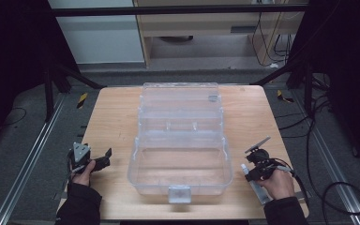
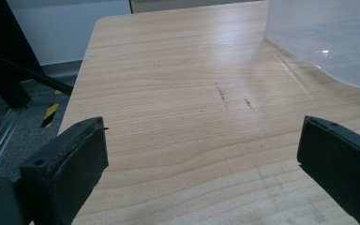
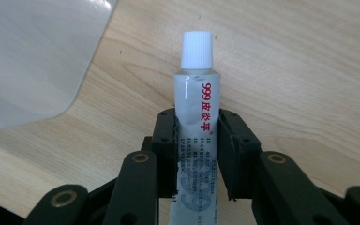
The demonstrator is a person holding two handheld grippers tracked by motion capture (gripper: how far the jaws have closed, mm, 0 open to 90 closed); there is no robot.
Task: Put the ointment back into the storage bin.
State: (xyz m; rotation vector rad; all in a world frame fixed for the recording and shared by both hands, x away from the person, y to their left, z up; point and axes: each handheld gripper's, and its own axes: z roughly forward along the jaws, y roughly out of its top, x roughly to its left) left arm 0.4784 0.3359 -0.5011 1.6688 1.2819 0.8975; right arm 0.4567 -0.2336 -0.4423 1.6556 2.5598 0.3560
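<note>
A clear plastic storage box [image 1: 180, 140] stands open in the middle of the wooden table, its lid tipped back. My right gripper [image 1: 255, 172] is at the box's right side, shut on a white ointment tube [image 3: 198, 105] with a white cap and red lettering. The tube [image 1: 248, 172] points forward past the fingertips, cap away from the hand. My left gripper [image 1: 104, 156] rests at the table's left front, open, with bare wood between its pads [image 2: 70, 161]. A corner of the box [image 2: 326, 42] lies ahead to its right.
The table [image 1: 117, 117] has bare wood on both sides of the box. A grey latch [image 1: 180, 193] sits on the box's front wall. Black frame legs, floor rails and cables surround the table.
</note>
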